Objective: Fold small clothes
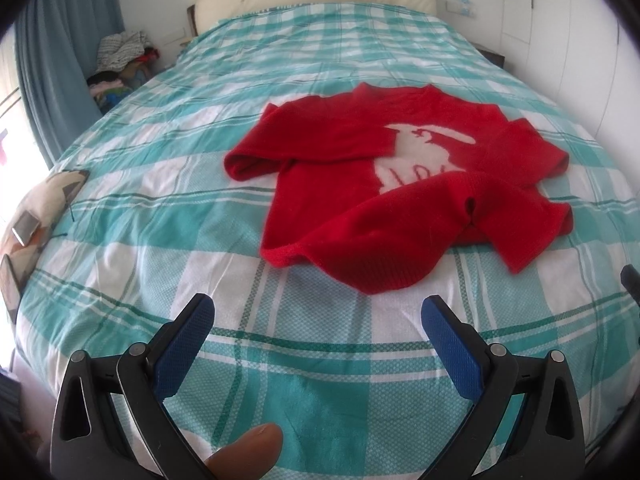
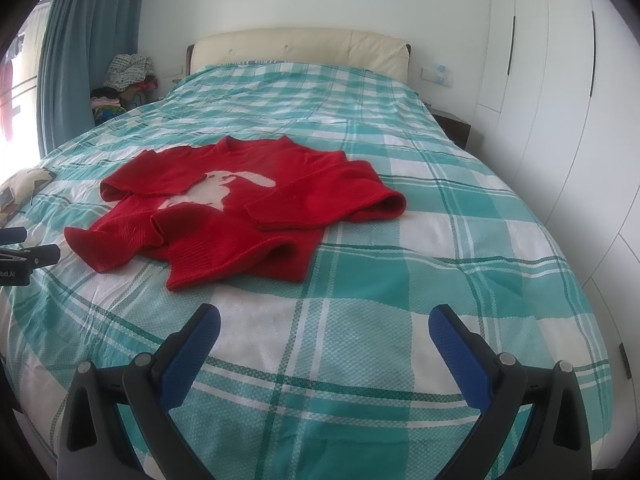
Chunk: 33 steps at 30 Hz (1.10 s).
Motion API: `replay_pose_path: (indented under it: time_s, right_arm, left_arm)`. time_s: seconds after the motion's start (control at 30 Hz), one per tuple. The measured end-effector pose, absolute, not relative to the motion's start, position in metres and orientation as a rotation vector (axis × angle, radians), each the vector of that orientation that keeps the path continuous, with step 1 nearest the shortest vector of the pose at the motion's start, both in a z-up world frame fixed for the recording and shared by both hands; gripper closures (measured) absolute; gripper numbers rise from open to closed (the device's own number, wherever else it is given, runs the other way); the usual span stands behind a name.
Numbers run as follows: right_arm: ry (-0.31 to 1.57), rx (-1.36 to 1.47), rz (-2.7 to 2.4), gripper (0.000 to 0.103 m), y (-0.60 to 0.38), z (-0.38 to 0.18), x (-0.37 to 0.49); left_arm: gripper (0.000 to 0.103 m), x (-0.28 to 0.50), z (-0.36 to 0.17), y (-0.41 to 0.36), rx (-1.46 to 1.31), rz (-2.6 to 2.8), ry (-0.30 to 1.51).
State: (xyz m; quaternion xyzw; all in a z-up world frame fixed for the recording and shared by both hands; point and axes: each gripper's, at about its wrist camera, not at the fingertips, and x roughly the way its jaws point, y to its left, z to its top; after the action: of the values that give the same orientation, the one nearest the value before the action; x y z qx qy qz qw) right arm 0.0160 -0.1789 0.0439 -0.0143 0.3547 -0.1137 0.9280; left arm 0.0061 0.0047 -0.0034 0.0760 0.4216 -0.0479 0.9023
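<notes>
Bed (image 2: 400,320): wide, under a teal checked cover.
Red sweater (image 2: 224,208): mid-bed, crumpled, both sleeves thrown across the front, hem rucked.
Left hand-held gripper (image 1: 316,312): jaws spread, empty, near the hem.
Right hand-held gripper (image 2: 324,324): jaws apart, empty, right of the sweater.
Risk: pinching a bunched hem probably catches several layers, dragging the knit askew.

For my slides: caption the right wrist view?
Open right gripper hovers before a rumpled red sweater on a checked bed.
</notes>
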Motion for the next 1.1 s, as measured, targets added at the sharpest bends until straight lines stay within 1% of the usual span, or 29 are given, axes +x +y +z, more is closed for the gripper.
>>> replay_pose_path:
  time_s: [0.4, 0.87, 1.1]
  right_arm:
    - [0.726, -0.032, -0.227, 0.000, -0.177, 0.043, 0.016]
    - [0.720, -0.029, -0.214, 0.000, -0.174, 0.046, 0.013]
    - [0.730, -0.021, -0.155, 0.000, -0.167, 0.045, 0.013]
  left_arm:
    - [0.000, 0.006, -0.004, 0.007, 0.156, -0.096, 0.880]
    - [0.000, 0.014, -0.012, 0.018, 0.113, -0.064, 0.943]
    - [0.000, 0.024, -0.020, 0.022, -0.033, -0.218, 1.025]
